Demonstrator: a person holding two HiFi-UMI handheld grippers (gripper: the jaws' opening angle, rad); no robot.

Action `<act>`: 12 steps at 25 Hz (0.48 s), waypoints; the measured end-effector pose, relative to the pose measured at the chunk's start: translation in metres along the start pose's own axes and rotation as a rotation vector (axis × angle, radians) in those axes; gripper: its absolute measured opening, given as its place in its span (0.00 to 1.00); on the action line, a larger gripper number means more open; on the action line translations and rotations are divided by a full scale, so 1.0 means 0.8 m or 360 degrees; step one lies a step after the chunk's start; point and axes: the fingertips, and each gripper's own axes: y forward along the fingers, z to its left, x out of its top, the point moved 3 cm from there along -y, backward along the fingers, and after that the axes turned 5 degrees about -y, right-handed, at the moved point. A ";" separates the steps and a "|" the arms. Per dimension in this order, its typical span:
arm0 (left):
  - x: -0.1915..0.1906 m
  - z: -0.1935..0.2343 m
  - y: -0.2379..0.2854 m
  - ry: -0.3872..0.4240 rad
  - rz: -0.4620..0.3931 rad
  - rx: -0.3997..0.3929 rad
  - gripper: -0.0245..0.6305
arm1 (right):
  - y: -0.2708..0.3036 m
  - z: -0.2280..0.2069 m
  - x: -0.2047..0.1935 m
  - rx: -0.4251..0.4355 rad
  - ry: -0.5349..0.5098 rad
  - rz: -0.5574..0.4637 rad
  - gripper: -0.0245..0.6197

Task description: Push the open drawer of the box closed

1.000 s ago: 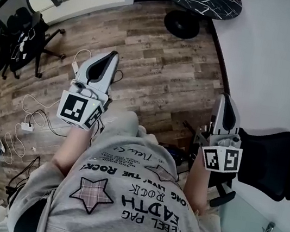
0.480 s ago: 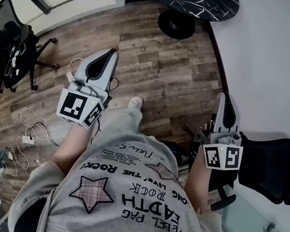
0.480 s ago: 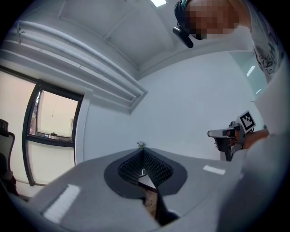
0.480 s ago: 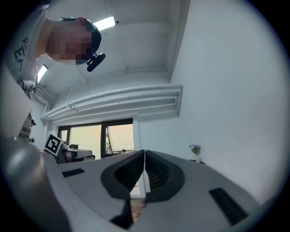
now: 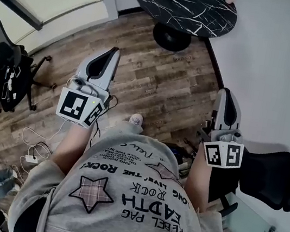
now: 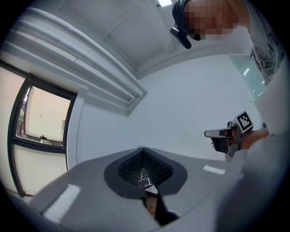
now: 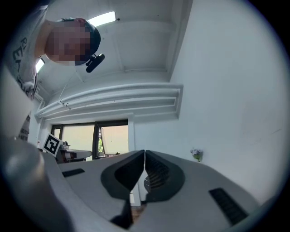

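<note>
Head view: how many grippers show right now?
2. The left gripper points forward over the wood floor, left of the person's shirt. The right gripper points forward at right, beside the black chair. Neither is hidden.

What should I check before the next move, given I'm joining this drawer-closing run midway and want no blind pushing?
1. Box and its drawer in view: not ok; no view shows them.
2. Left tongs shut and empty, fit for pushing: ok.
3. Right tongs shut and empty: ok.
4. Tongs aimed at the target: not ok; both hang over the wood floor.
5. Whether the target sits on the round black table ahead: cannot tell.
</note>
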 end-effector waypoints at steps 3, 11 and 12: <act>-0.003 0.021 0.021 -0.0010 0.0008 -0.0020 0.05 | 0.026 0.007 -0.012 0.0017 0.0003 0.0033 0.06; -0.016 0.045 0.059 -0.0042 0.0033 -0.0040 0.05 | 0.063 -0.004 -0.031 0.0034 0.0020 0.0094 0.06; -0.018 0.048 0.065 -0.0047 0.0038 -0.0035 0.05 | 0.069 -0.008 -0.033 0.0038 0.0023 0.0098 0.06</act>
